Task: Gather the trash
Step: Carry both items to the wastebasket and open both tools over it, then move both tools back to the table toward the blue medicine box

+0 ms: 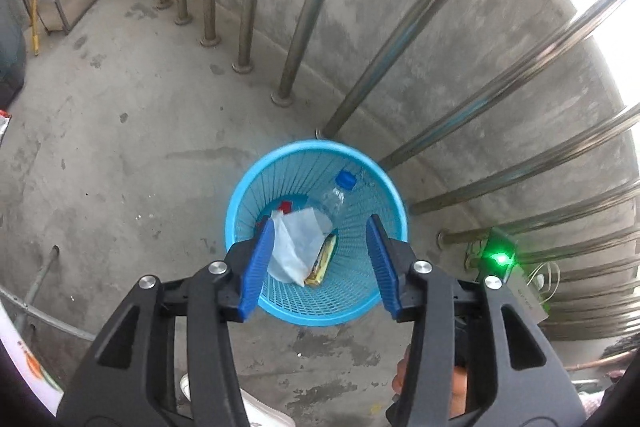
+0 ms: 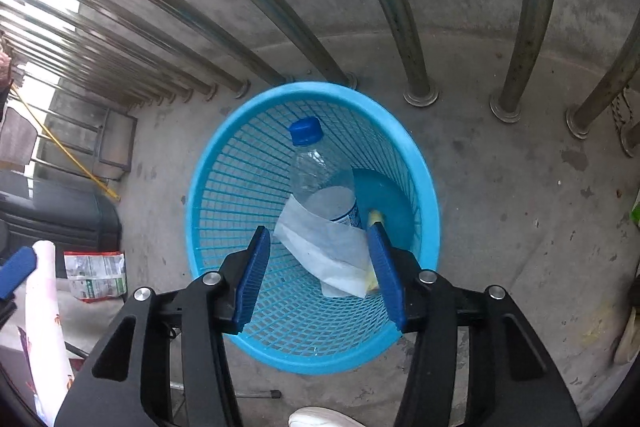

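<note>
A blue mesh waste basket stands on the concrete floor beside the railing. Inside it lie a clear plastic bottle with a blue cap, a white sheet of paper, a yellow wrapper and a small red piece. My left gripper hangs over the basket mouth, open, its blue pads apart and touching nothing. My right gripper is also above the basket, open, with the paper lying below the gap.
Steel railing bars curve up right behind the basket. A box with a green light sits at the right. A crumpled printed packet lies on the floor to the left. A white shoe shows at the bottom edge.
</note>
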